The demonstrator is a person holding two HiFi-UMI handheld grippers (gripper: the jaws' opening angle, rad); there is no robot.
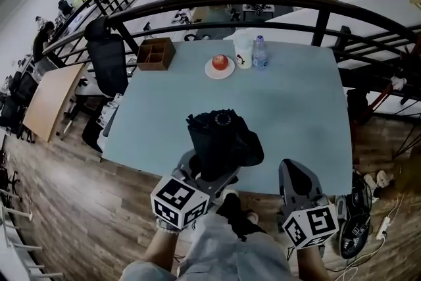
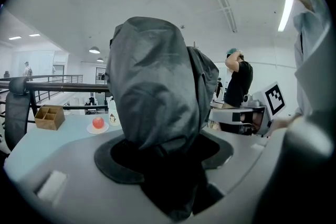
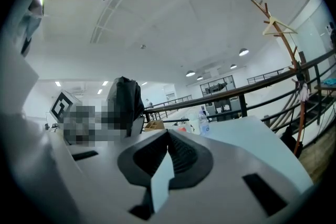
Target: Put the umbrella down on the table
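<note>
The left gripper point(image 1: 214, 171) is clamped on a folded umbrella point(image 1: 220, 138), its grey jaws pressed into the soft, crumpled black fabric low on the bundle. The umbrella stands upright in that grip over the near edge of the table point(image 1: 296, 115), a stubby, rumpled roll with a round cap on top. The right gripper point(image 1: 297, 182) is just beside it, its ribbed dark pads brought together with nothing between them. The tabletop is smooth and pale blue-grey. Along its far edge are a divided wooden box point(image 1: 156, 53), a small white plate point(image 1: 220, 70) holding a red apple point(image 1: 220, 62), a white cup point(image 1: 243, 49) and a clear plastic bottle point(image 1: 260, 53).
</note>
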